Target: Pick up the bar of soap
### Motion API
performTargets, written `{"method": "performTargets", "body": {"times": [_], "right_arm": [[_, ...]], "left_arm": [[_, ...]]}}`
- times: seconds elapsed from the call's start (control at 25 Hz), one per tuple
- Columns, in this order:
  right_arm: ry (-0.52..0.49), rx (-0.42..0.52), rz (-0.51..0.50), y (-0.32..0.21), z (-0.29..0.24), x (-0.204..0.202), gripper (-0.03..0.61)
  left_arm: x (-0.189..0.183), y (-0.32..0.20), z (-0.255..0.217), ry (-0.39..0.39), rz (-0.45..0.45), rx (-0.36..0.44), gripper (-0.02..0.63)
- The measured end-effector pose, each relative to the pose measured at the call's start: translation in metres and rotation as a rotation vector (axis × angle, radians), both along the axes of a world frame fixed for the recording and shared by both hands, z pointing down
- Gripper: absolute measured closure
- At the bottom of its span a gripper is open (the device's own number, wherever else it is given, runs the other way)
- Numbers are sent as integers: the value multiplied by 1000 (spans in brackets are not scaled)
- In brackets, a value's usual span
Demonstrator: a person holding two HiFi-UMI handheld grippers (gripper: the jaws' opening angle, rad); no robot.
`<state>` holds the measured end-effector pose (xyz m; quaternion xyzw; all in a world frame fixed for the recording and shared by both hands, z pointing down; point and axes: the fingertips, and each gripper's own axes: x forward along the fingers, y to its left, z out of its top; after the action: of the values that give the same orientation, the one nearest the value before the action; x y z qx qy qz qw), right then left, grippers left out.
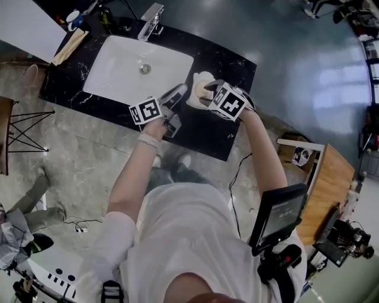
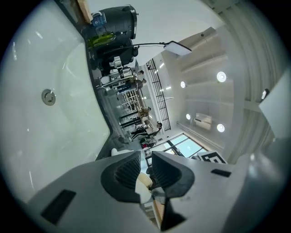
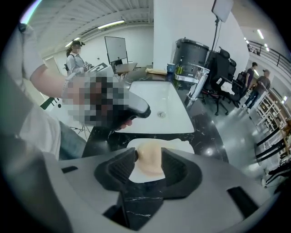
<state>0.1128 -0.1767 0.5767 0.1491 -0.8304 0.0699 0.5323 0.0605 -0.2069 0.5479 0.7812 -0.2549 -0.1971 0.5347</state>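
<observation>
A cream bar of soap (image 3: 150,163) lies on a white dish (image 3: 181,144) on the black marble counter (image 1: 228,62), right of the sink. My right gripper (image 3: 149,167) points steeply down over it, open, with the bar between its jaws and filling most of the gap. In the head view this gripper (image 1: 207,90) covers the dish (image 1: 201,79). My left gripper (image 1: 179,91) is held level just left of the dish, beside the sink's front right corner. Its jaws (image 2: 146,170) stand a little apart, open, and something cream shows through the gap.
A white basin (image 1: 118,68) with a drain (image 1: 145,69) is set in the counter, with a chrome faucet (image 1: 152,21) behind it. Bottles (image 1: 105,15) and a wooden piece (image 1: 70,46) stand at the back left corner. People stand far off in the room (image 3: 75,57).
</observation>
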Motion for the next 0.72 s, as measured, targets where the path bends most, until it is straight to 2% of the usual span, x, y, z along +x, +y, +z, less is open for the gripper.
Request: {"method": "performTargets", "body": {"times": [0.16,0.36,0.52,0.72], "right_arm": [[67,-24,-4,-3,1,-2,400],[123,115,9,-4,-8,-4,410],[110,194,66,-15,-12,3,430],[65,174,112,-19,-13,15,431]], "left_arm": [[0,0,9,7,-4,-16,554],[2,0,13,17,0,-25,554],[7,-1,14,12,24,-23,554],[11,0,14,11,43,-23,554]]}}
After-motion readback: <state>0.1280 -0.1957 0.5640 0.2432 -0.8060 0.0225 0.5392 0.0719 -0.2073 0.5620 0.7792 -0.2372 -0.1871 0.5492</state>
